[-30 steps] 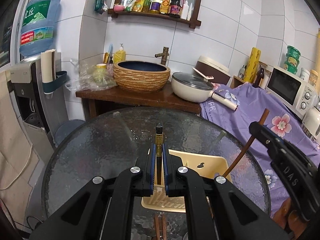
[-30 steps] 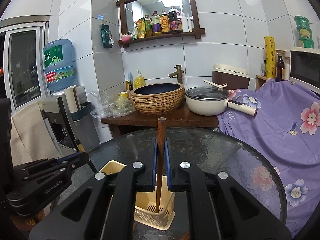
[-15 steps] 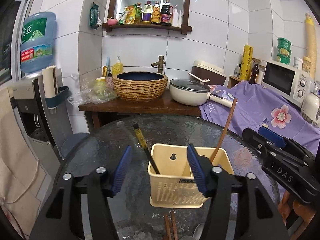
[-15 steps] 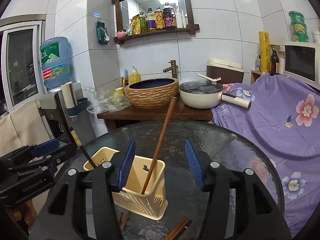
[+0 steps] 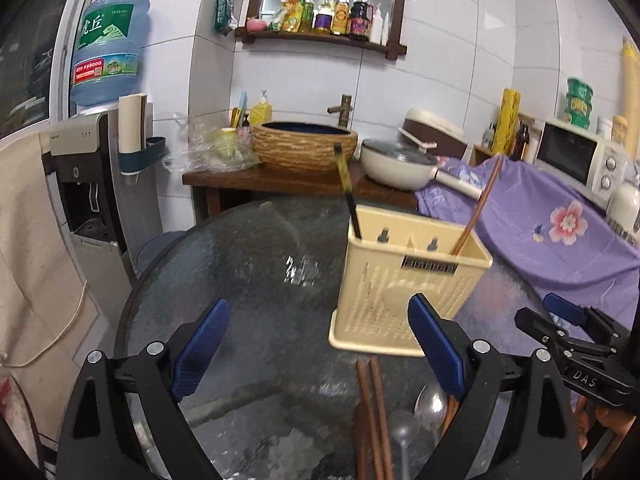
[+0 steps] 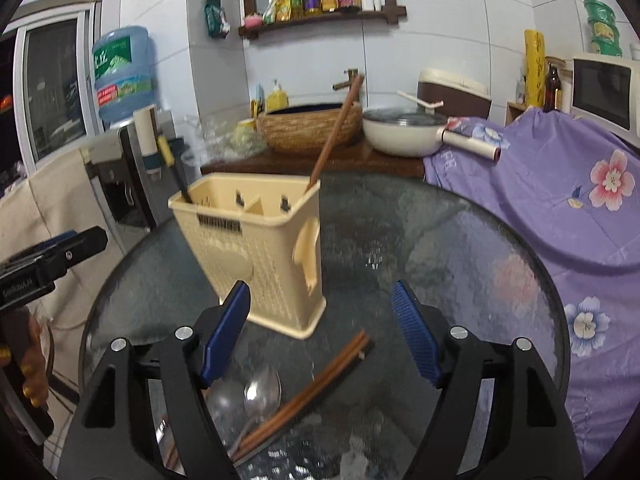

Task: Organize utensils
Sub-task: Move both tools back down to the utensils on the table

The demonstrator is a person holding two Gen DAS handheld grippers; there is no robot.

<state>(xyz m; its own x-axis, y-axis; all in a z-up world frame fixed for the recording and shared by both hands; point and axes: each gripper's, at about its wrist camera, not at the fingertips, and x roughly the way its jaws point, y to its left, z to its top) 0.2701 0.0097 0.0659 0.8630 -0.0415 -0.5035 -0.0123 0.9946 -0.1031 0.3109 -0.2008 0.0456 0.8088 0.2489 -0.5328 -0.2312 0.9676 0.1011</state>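
A cream utensil caddy [image 5: 404, 292] stands on the round glass table [image 5: 248, 264]; it also shows in the right wrist view [image 6: 260, 252]. A black-and-yellow chopstick [image 5: 346, 188] leans in its left compartment and a brown chopstick [image 5: 478, 208] in its right one [image 6: 334, 136]. Brown chopsticks [image 5: 372, 412] and metal spoons [image 5: 430, 400] lie on the glass in front of the caddy, also in the right wrist view [image 6: 316, 388], [image 6: 260, 392]. My left gripper [image 5: 318, 348] is open and empty, near the caddy. My right gripper [image 6: 320, 332] is open and empty above the loose utensils.
A wooden counter [image 5: 280, 178] behind the table carries a woven basin [image 5: 306, 148] and a white pan [image 5: 400, 164]. A purple floral cloth [image 6: 560, 184] covers furniture at the right, with a microwave [image 5: 576, 156]. A water dispenser [image 5: 92, 184] stands at the left.
Both grippers let go of their chopsticks, which now stand in the caddy. Both have opened wide and pulled back, so the loose chopsticks and spoons come into view.
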